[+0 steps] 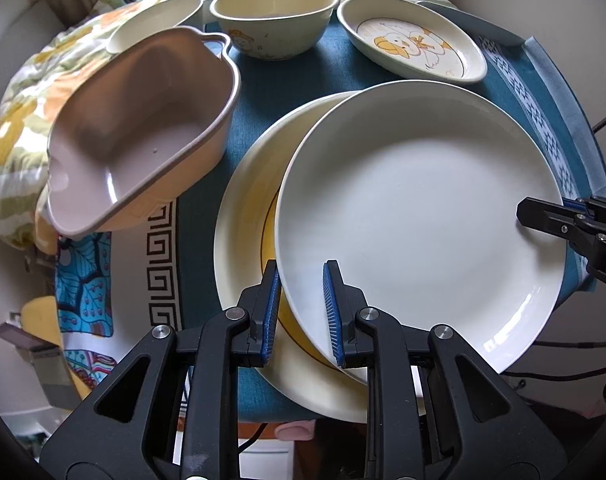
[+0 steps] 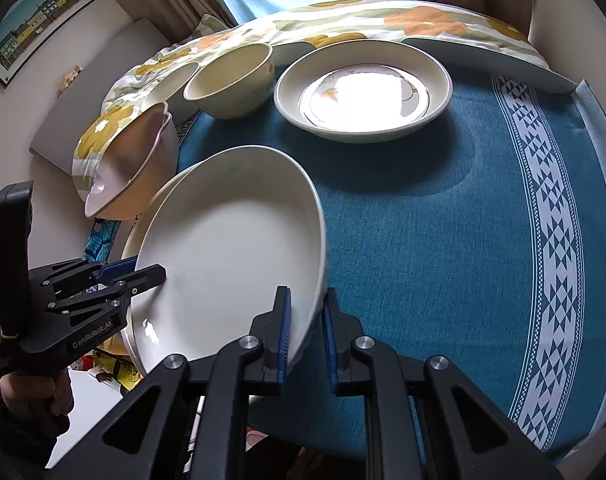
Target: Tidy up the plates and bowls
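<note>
A large white plate (image 1: pixel 415 216) hangs tilted just above a cream plate with a yellow ring (image 1: pixel 243 208) on the blue tablecloth (image 2: pixel 443 220). My left gripper (image 1: pixel 301 312) is shut on the white plate's near-left rim, one blue pad above it and one below. In the right wrist view the same white plate (image 2: pixel 231 248) fills the lower left. My right gripper (image 2: pixel 307 332) is shut on its opposite rim. Each gripper shows in the other's view: the right gripper (image 1: pixel 543 216) at the plate's right edge, the left gripper (image 2: pixel 143 276) at its left edge.
A pink two-handled bowl (image 1: pixel 143 128) leans on a floral quilt (image 1: pixel 19 128) to the left. At the back stand a small cream bowl (image 1: pixel 155 20), a cartoon-printed bowl (image 1: pixel 275 16) and a duck plate (image 1: pixel 415 44). The table edge runs close below the plates.
</note>
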`<state>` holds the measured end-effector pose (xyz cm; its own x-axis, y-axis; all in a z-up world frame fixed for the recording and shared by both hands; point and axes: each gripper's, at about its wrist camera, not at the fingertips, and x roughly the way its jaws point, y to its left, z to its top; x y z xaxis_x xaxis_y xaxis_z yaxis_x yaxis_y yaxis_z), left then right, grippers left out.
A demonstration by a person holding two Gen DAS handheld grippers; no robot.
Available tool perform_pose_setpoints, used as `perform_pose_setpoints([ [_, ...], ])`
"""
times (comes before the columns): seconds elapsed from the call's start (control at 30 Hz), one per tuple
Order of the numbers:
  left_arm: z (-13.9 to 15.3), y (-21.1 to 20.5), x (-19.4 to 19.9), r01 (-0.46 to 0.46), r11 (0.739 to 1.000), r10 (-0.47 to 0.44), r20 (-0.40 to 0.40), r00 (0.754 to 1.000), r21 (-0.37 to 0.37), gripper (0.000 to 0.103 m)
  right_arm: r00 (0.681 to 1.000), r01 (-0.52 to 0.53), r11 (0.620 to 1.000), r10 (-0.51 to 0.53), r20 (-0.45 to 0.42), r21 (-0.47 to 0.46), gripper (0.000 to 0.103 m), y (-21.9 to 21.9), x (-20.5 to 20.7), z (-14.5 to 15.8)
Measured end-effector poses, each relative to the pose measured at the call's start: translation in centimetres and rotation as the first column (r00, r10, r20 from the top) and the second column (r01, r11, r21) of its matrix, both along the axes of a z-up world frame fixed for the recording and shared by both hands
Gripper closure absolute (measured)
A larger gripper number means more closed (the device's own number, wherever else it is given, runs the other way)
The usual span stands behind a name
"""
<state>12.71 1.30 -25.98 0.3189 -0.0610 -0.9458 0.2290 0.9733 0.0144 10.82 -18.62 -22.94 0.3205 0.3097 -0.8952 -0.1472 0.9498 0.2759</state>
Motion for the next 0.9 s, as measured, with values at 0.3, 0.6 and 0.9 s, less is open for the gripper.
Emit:
perform_pose_setpoints([
  [0.3, 0.1, -2.3, -0.3, 0.068, 0.979, -0.083, 0.066, 0.994, 0.194, 0.084, 1.0, -0.023, 0.997, 0.024, 0.014, -0.074, 0.089, 1.2, 0.2, -0.1],
  [0.6, 0.3, -3.0, -0.4, 0.094, 0.952, -0.126, 0.092, 0.988, 0.291, 0.084, 0.998, -0.062, 0.982, 0.067, 0.019, -0.18, 0.088, 2.6, 0.4, 0.0],
  [0.9, 0.1, -2.9, -0.7, 0.107, 0.947, -0.141, 0.093, 0.986, 0.302, 0.084, 0.995, -0.084, 0.961, 0.093, 0.021, -0.265, 0.087, 3.8, 0.4, -0.1],
])
